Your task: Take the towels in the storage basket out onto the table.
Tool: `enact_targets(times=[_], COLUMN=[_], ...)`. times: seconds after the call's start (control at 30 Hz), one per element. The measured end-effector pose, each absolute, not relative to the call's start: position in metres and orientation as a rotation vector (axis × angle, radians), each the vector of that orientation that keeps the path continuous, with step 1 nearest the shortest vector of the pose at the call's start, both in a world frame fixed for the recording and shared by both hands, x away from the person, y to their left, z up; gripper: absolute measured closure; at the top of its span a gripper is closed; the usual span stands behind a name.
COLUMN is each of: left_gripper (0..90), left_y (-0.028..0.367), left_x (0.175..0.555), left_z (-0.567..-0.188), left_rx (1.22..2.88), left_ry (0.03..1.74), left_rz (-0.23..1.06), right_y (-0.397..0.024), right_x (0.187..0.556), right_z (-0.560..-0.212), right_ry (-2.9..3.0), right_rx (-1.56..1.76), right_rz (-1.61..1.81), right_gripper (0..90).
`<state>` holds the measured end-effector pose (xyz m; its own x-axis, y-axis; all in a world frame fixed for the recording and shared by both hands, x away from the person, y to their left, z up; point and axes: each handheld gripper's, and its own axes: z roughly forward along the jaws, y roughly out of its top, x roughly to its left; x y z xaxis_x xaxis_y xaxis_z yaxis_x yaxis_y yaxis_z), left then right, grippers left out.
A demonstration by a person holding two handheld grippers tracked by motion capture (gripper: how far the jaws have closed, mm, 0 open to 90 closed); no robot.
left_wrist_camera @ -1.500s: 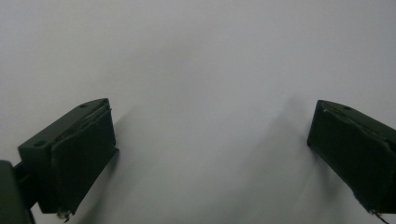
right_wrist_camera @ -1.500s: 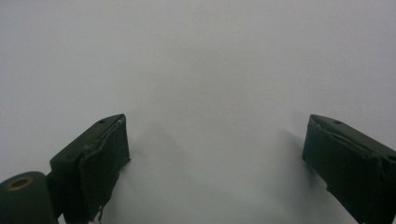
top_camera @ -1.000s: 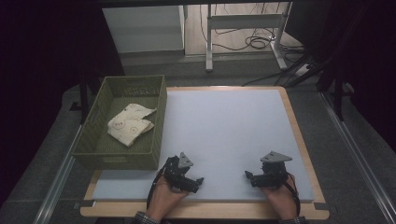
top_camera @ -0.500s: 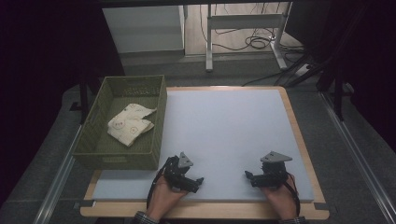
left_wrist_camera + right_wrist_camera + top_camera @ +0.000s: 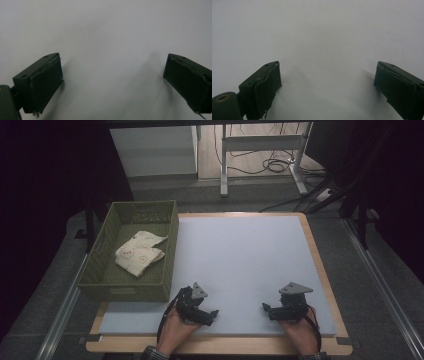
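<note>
We rest both tools on the near edge of the grey mat [image 5: 240, 265], and each hand sits behind its tool. Our left gripper [image 5: 214, 314] has its jaws spread wide with nothing between them; in the left gripper view only bare mat lies between the two black pads. Our right gripper [image 5: 265, 308] is likewise spread wide and empty, its jaws pointing left toward the other tool. This looks to us like a ready pose, hands parked low before any reach.

The cloth [image 5: 140, 252], a crumpled cream piece with small printed marks, lies inside the green basket [image 5: 170, 240] at the left of the table, well apart from both tools. It is the thing nearest our left gripper, so we judge that side would go for it, lifting over the basket's near wall.

The mat is plain and matte, set on a wooden tabletop [image 5: 320, 270] whose rim shows at the right and near sides. Beyond, the room is dim: metal desk legs [image 5: 225, 165] and loose cables [image 5: 270, 162] on the floor at the far side.
</note>
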<state>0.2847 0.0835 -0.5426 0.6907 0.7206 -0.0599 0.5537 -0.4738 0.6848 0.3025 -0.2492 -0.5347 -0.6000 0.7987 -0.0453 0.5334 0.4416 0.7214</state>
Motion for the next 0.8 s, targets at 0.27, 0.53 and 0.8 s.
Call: enact_targets(times=[0.27,0.53,0.8], left_gripper=[3.2,4.2,4.5], left_y=[0.078,0.077,0.074], left_x=[0.289,0.292,0.297], left_z=[-0.530,-0.520,-0.506], left_rx=[2.238,2.251,2.255], left_ry=[0.915,0.893,0.869], left_rz=[0.304,0.289,0.260], right_y=[-0.249,-0.249,-0.249], right_x=[0.302,0.302,0.302], right_z=[-0.535,-0.535,-0.535], right_ry=[2.317,2.317,2.317], right_rx=[1.130,1.130,1.129], right_rz=[0.959,0.959,0.960], right_gripper=[7.5,7.5,7.5])
